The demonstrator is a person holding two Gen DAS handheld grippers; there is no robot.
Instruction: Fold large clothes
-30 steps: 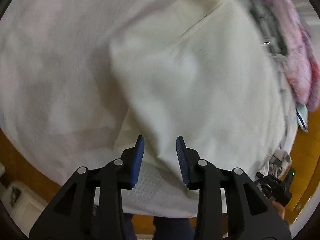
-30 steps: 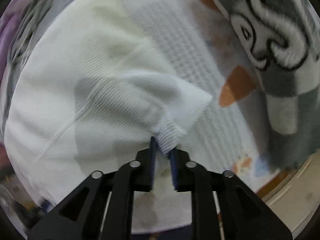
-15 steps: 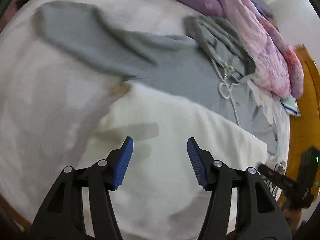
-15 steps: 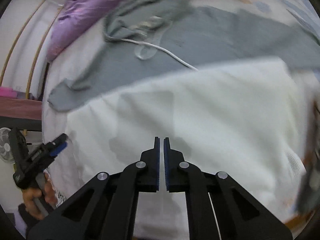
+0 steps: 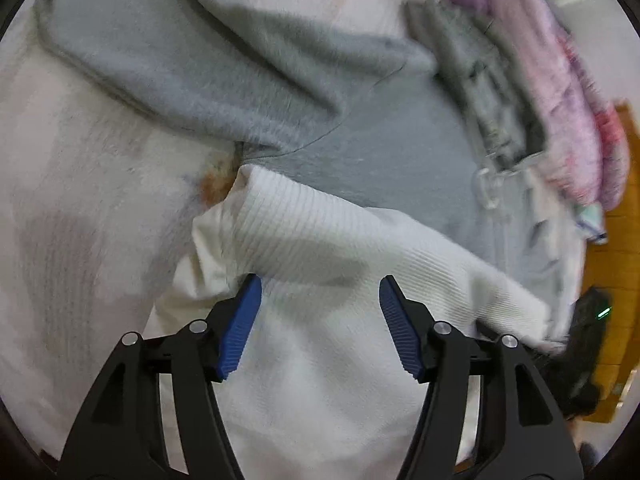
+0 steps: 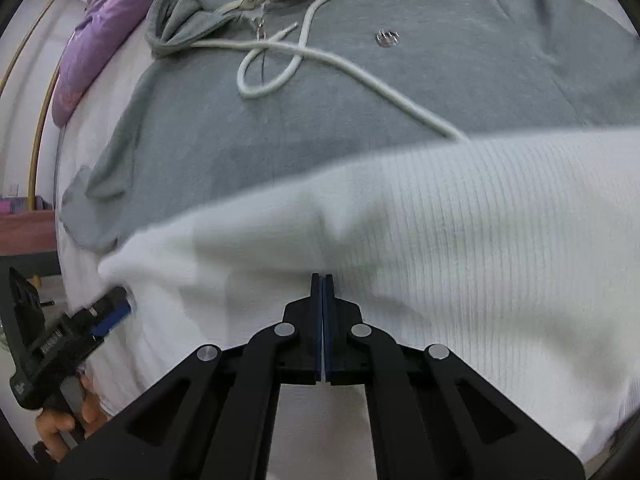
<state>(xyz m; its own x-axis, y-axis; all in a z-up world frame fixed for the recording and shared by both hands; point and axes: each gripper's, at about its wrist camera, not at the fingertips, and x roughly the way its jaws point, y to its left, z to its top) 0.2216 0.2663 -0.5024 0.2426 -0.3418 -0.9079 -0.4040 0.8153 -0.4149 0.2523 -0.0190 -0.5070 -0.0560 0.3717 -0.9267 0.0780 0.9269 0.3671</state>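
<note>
A white ribbed garment (image 5: 340, 248) lies folded on the bed, its far edge over a grey hoodie (image 5: 248, 80). My left gripper (image 5: 320, 320) is open just above the white garment's near left part, holding nothing. My right gripper (image 6: 322, 320) is shut, its jaws closed together over the white garment (image 6: 460, 220); I see no cloth between them. The left gripper also shows at the lower left of the right wrist view (image 6: 80, 332), at the garment's left corner.
The grey hoodie (image 6: 360, 92) with a white drawstring (image 6: 320, 56) spreads across the bed beyond. Purple bedding (image 6: 92, 32) and pink bedding (image 5: 568, 112) lie at the far side. A white bed sheet (image 5: 80, 200) is at the left. Orange wooden floor (image 5: 616, 280) is at the right.
Both grippers have moved closer to the far edge of the white garment. The right gripper let go of the cuff it held a second ago. The left jaws opened wider.
</note>
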